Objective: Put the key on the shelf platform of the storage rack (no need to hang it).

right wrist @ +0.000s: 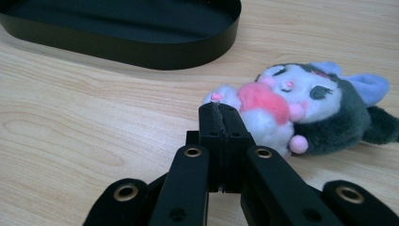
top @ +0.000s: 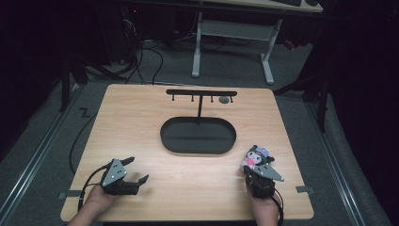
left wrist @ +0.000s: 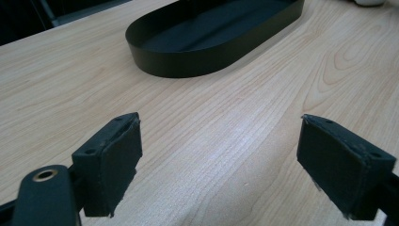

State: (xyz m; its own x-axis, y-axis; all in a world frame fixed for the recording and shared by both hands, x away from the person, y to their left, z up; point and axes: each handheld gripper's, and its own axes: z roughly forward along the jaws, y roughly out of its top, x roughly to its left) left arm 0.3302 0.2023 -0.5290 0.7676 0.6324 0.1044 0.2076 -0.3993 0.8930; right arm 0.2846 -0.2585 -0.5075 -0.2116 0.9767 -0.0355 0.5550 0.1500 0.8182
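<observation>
You worked at a light wooden table (top: pixel 141 127) in a dark room, with grey carpet around it and a white-legged desk (top: pixel 233 35) beyond its far edge. A black oval tray (top: pixel 198 135) sat near the table's middle, its long axis running left to right, and a thin black T-shaped stand (top: pixel 201 94) with small pegs rose from its far side.

The plush toy (top: pixel 255 157) lay on the bare wood to the right of the tray, just off its near right end and apart from it. It was a small doll with a white face, dark hood, pink front and a pale purple ear. It lay on its side. In the high view its long axis ran roughly from near to far, head toward the far side. In the right gripper view its head pointed to the right.

Your right gripper (top: pixel 258 175) sat at the table's near right, directly on the near side of the toy, with its jaws pressed together and nothing between them. In the right gripper view the closed tips (right wrist: pixel 219 113) stood at the toy's white and pink front; whether they touched it I cannot tell.

Your left gripper (top: pixel 136 170) rested at the near left, well apart from the toy, its jaws spread wide over bare wood and aimed toward the tray.
</observation>
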